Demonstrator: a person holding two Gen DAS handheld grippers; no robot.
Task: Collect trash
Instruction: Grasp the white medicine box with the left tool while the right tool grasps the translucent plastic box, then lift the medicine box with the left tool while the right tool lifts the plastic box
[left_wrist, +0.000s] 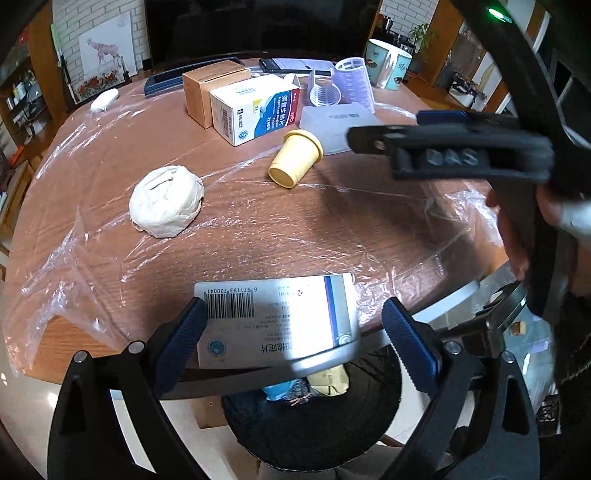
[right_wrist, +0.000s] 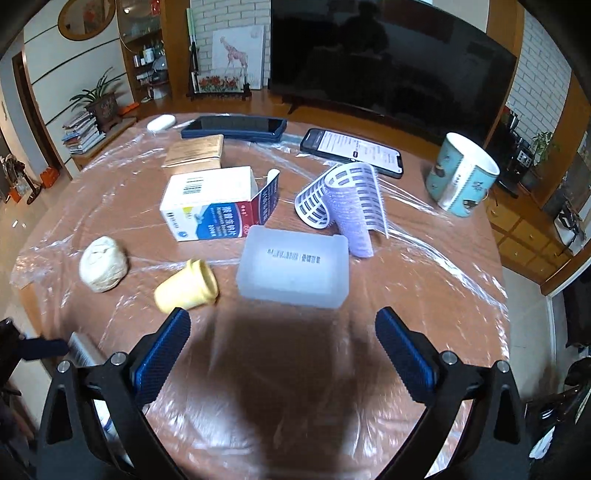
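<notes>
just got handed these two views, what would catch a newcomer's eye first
The white medicine box between the open fingers of the left claw, right above the black trash bin at the table edge. Behind it, on the plastic-wrapped table, lie a crumpled tissue ball and a tipped yellow cup.

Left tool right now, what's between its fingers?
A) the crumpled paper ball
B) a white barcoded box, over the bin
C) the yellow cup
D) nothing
B: in the left wrist view the white barcoded box sits between the fingers of the left tool, with the black bin directly below; the yellow cup and the paper ball lie on the table.
</notes>
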